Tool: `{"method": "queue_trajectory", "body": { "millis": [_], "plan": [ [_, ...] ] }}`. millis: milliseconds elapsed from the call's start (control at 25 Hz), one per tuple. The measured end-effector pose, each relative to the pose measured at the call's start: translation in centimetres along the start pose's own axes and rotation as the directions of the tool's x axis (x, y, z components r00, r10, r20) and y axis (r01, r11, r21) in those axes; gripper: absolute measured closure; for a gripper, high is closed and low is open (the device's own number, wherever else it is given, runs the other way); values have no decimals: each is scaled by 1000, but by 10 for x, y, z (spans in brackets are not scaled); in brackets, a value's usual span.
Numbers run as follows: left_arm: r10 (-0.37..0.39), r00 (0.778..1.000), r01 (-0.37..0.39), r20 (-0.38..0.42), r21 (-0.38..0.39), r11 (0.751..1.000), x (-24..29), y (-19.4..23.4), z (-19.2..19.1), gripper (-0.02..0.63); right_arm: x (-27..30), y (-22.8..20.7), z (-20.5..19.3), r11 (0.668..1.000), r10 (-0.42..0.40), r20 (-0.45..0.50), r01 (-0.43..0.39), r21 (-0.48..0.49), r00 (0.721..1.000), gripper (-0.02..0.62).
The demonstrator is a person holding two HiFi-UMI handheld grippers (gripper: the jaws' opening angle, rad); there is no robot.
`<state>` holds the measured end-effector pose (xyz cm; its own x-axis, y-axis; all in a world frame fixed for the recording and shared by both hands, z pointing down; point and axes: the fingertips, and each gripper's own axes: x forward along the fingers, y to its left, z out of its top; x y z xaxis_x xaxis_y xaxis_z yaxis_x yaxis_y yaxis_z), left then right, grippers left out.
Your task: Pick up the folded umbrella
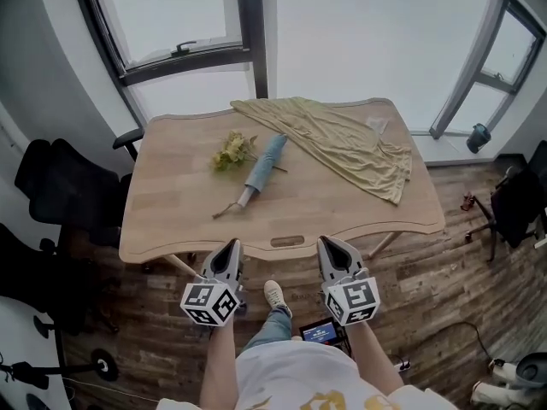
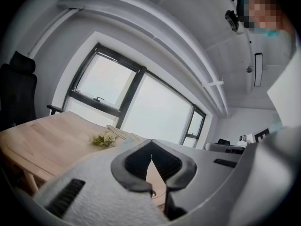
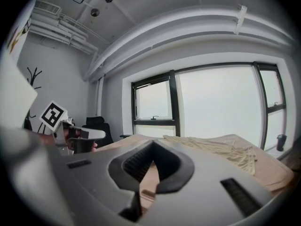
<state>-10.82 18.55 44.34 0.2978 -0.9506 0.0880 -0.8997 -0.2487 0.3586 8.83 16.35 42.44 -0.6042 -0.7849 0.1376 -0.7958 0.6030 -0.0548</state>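
The folded umbrella (image 1: 263, 171) is light blue with a pale handle end and lies slanted near the middle of the wooden table (image 1: 179, 220). A small bunch of yellow-green flowers (image 1: 232, 150) lies just left of it. Both grippers hover off the table's near edge, well short of the umbrella. My left gripper (image 1: 229, 246) is shut with nothing in it, and so is my right gripper (image 1: 328, 244). In the left gripper view the shut jaw tips (image 2: 151, 146) point across the table toward the flowers (image 2: 104, 139). The right gripper (image 3: 152, 147) faces the cloth (image 3: 221, 149).
An olive-green cloth (image 1: 342, 139) is spread over the table's far right part. Black office chairs (image 1: 60, 186) stand to the left. The table's near edge has a slot cutout (image 1: 287, 242). Windows rise behind the table. My shoe (image 1: 275, 295) rests on the wooden floor.
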Motion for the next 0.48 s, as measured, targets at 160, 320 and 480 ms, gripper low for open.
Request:
{"method": "queue_trajectory", "body": {
  "millis": [160, 320, 480],
  "plan": [
    [-55, 998, 55, -14, -15, 998, 62, 21, 3, 591, 58, -34, -3, 1000, -19, -39, 20, 20, 999, 584],
    [-57, 997, 55, -55, -31, 998, 124, 53, 8, 591, 117, -58, -2, 999, -31, -74, 34, 33, 997, 584],
    [-88, 990, 87, -109, -9, 996, 183, 76, 15, 591, 169, -80, 1, 999, -43, -95, 45, 22, 995, 586]
  ]
}}
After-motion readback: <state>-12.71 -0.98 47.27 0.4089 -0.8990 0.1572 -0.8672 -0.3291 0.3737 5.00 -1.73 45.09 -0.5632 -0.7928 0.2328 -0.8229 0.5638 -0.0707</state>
